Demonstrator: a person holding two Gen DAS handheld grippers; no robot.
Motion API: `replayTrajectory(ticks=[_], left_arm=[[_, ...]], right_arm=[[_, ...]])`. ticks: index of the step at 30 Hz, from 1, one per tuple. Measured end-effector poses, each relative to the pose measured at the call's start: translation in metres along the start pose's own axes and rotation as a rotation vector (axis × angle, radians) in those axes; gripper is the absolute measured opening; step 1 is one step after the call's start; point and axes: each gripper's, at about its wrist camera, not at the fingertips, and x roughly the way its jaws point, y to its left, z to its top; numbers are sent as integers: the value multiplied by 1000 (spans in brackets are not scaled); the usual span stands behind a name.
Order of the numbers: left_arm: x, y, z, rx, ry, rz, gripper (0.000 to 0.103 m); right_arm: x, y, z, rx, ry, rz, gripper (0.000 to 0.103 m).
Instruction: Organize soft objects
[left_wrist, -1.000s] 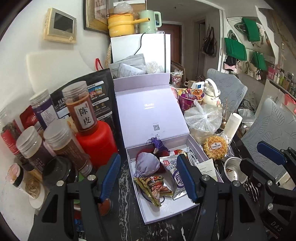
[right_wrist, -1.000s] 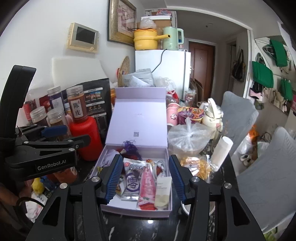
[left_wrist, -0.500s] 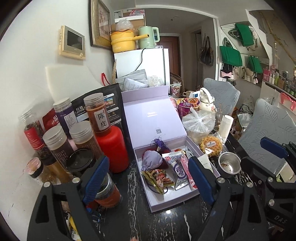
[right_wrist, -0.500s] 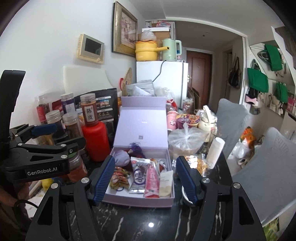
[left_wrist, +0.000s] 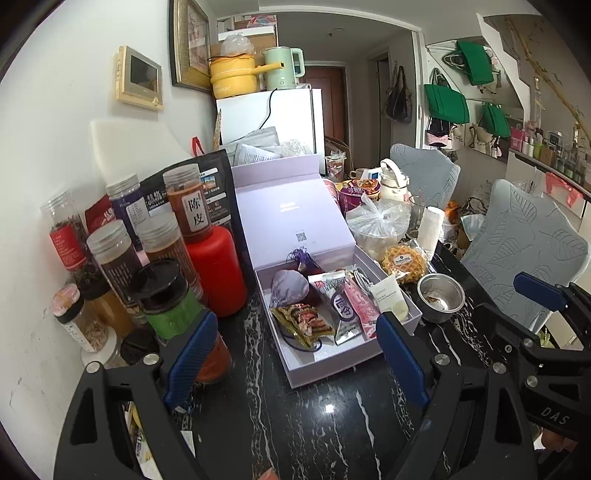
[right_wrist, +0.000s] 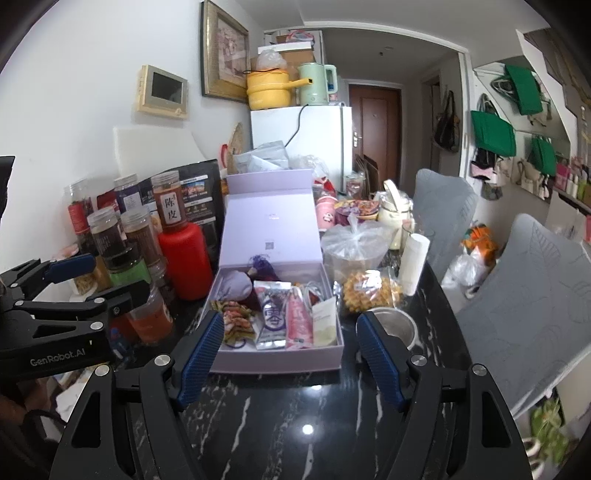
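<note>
On black marble-look table: jars and red bottle at left against white wall, open lilac box centre, steel cup and bagged waffle right, grey chairs beyond. White fridge behind, green bags on far right wall. Box holds lavender sachet, snack packets, cream tube. Left gripper wide apart, empty. Right gripper jaws just been opening, nothing gripped, box front between them, no pad contact.
</note>
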Motion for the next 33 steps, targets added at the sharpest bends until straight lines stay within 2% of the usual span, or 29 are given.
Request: replayTrajectory(ticks=[11,33], left_arm=[[3,-2,-16,-20,39,-3,89],[10,-4,-22,-11,73,-13,89]], right_arm=[[4,6,-17,-18,47,-2,75],[7,6,-21,-24,64,-5,75]])
